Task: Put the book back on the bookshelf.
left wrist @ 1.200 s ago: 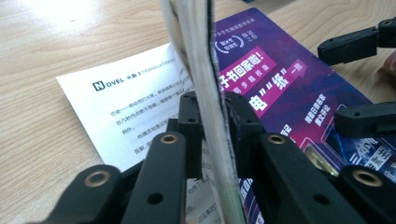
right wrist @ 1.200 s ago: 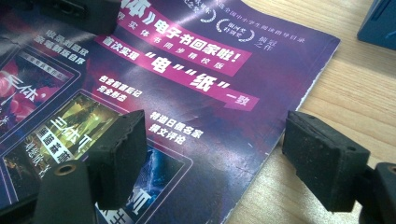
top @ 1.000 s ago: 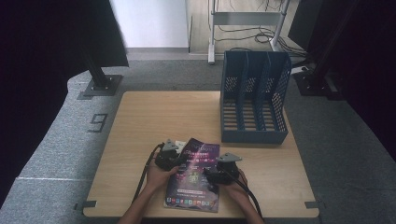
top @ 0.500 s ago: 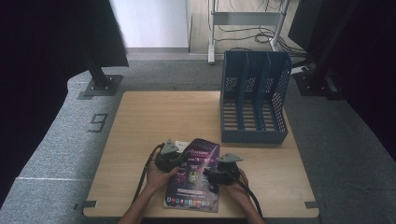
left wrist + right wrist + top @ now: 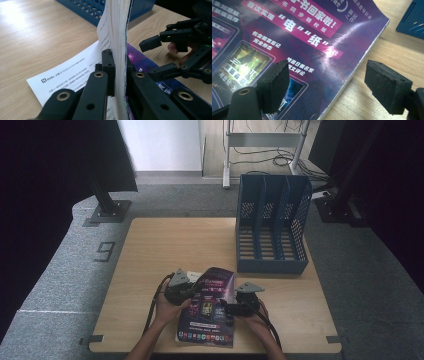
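While our left gripper [image 5: 117,75] clamps the glossy purple magazine's [image 5: 210,307] ragged page edge, our right gripper's [image 5: 337,87] matte fingers gape over its cover; woodgrain counter [image 5: 165,245] beneath.

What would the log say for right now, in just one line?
left tool: shut on magazine pages, lifting them | right tool: open, straddling magazine edge | file rack: behind, on table

Both grippers are black, each topped by a grey three-cornered plate. The left gripper [image 5: 181,290] trails a black cable and has brass-ringed pivot holes in its linkage. The right gripper's [image 5: 327,90] fingers [image 5: 274,85] are blocky, with matte, grainy pads.
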